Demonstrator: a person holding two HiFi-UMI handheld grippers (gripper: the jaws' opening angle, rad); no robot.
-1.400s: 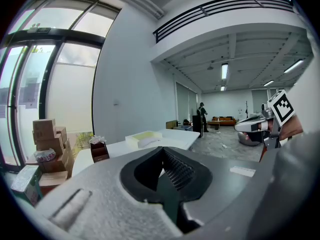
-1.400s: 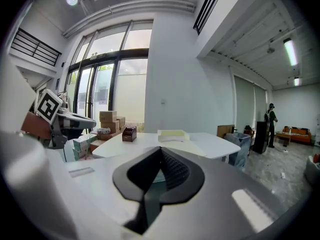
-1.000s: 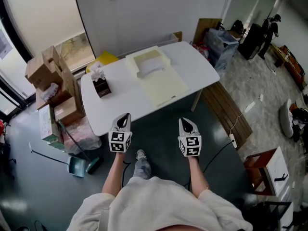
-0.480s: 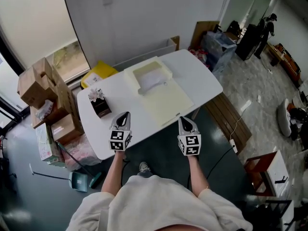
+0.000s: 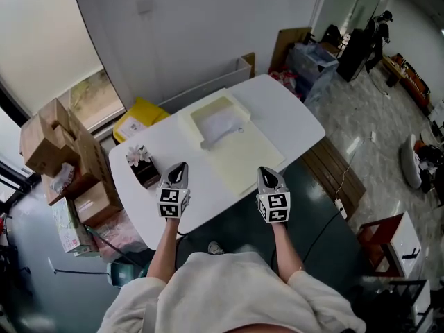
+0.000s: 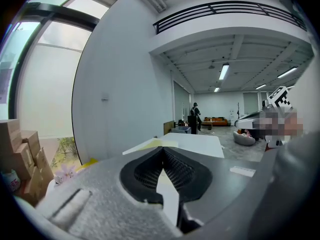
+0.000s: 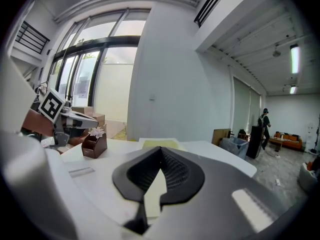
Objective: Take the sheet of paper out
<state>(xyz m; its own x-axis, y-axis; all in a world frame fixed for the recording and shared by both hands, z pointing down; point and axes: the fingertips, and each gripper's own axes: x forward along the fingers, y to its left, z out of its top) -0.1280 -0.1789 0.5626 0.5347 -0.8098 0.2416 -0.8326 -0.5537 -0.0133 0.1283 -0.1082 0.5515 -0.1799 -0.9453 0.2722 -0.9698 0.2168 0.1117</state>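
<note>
A pale yellow flat box (image 5: 239, 159) lies open on the white table (image 5: 291, 120), its lid folded toward me. A white sheet of paper (image 5: 220, 125) rests in its tray half. My left gripper (image 5: 178, 172) hovers over the table's near edge, left of the box, shut with nothing in it. My right gripper (image 5: 268, 177) hangs at the near edge by the lid's corner, also shut and empty. In the left gripper view the left gripper (image 6: 162, 151) points at the box (image 6: 150, 144). The right gripper (image 7: 161, 151) faces the same box (image 7: 159, 144).
A brown tissue holder (image 5: 142, 166) stands on the table's left end. Cardboard boxes (image 5: 59, 141) pile up at the left, with a yellow object (image 5: 137, 122) behind the table. A wooden bench (image 5: 336, 172) runs along the right side. A person (image 5: 380, 25) stands far back.
The table has come closer; both grippers, earlier over the floor in front of it, now reach its near edge. Both stay shut.
</note>
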